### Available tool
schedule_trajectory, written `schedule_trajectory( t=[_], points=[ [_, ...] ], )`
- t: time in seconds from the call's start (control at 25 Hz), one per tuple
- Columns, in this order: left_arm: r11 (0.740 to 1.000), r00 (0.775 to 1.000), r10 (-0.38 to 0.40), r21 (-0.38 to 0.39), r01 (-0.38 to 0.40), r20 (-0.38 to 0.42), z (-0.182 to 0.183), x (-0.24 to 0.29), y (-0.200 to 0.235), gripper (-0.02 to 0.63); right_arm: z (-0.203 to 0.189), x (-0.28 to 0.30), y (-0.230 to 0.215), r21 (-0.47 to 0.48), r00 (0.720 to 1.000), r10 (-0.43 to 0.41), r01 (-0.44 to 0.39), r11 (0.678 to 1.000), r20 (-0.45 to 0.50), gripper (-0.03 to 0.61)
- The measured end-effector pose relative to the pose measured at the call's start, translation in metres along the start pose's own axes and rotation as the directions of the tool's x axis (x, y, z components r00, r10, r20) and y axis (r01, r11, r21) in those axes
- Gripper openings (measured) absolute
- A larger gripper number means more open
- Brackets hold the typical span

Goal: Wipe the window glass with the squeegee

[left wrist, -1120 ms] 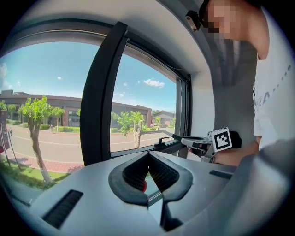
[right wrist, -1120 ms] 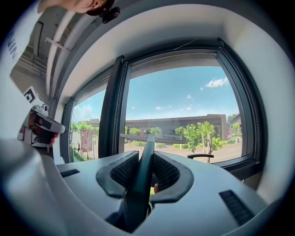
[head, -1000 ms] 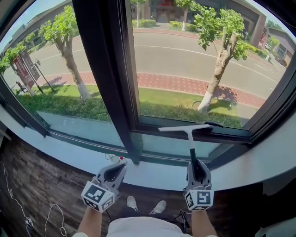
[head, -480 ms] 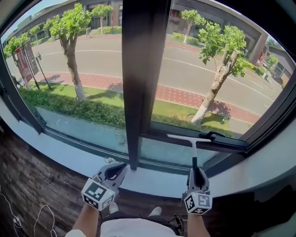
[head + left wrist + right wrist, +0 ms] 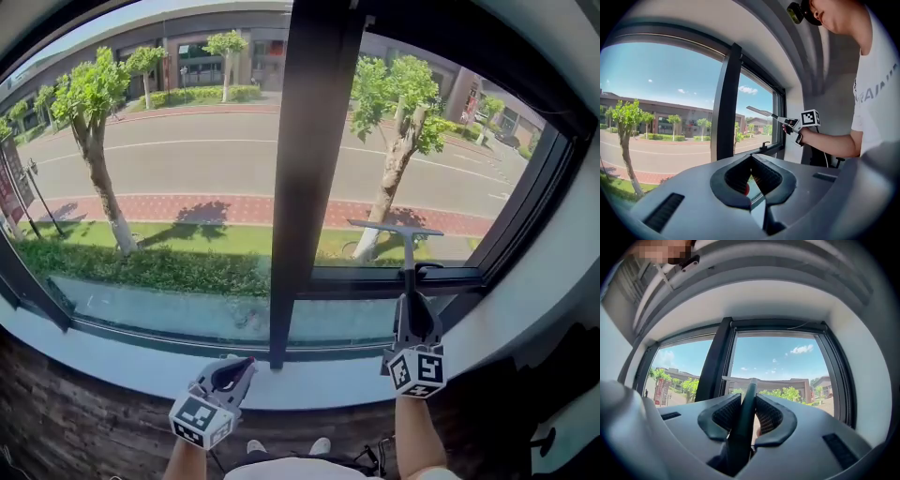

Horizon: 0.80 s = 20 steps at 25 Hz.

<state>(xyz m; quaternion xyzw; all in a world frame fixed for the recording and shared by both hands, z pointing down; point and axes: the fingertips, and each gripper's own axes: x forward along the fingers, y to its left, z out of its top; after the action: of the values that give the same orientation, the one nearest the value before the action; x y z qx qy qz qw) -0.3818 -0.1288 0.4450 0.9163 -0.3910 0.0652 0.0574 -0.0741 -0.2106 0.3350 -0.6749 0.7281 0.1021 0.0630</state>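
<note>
The squeegee (image 5: 395,228) has a pale crossbar blade on a dark handle. Its blade lies against the lower part of the right window pane (image 5: 431,141), just above the bottom frame rail. My right gripper (image 5: 410,302) is shut on the handle and holds it upright. In the right gripper view the handle (image 5: 744,420) runs up between the pads to the blade (image 5: 737,379). My left gripper (image 5: 246,364) hangs low over the white sill (image 5: 319,386), shut with nothing in it. From the left gripper view (image 5: 751,157) the squeegee (image 5: 761,112) appears raised toward the glass.
A wide dark mullion (image 5: 307,169) splits the window into left and right panes. A dark latch handle (image 5: 428,269) sits on the right pane's bottom rail, close to the squeegee handle. The white reveal wall (image 5: 539,281) closes in on the right. Dark wood floor lies below.
My right gripper has lifted the squeegee from the bottom frame rail up onto the right pane. The head view has tilted upward. The left gripper stays low by the sill.
</note>
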Motion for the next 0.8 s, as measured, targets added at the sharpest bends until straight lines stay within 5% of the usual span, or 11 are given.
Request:
schedule_trajectory(
  t=[0.16, 0.48, 0.8],
  points=[
    [0.999, 0.999, -0.039, -0.003, 0.039, 0.002, -0.001, 0.0, -0.011, 0.017, 0.036, 0.023, -0.002, 0.013, 0.998, -0.024, 0.024, 1.0, 0.061, 0.1],
    [0.998, 0.998, -0.063, 0.003, 0.063, 0.008, 0.006, 0.01, -0.033, 0.017, 0.209, 0.142, -0.02, 0.03, 0.96, -0.062, 0.055, 0.998, 0.275, 0.1],
    [1.0, 1.0, -0.014, -0.013, 0.014, 0.011, 0.001, 0.001, -0.026, 0.017, 0.268, 0.189, -0.017, -0.036, 0.953, -0.078, 0.093, 0.995, 0.293, 0.1]
  ],
)
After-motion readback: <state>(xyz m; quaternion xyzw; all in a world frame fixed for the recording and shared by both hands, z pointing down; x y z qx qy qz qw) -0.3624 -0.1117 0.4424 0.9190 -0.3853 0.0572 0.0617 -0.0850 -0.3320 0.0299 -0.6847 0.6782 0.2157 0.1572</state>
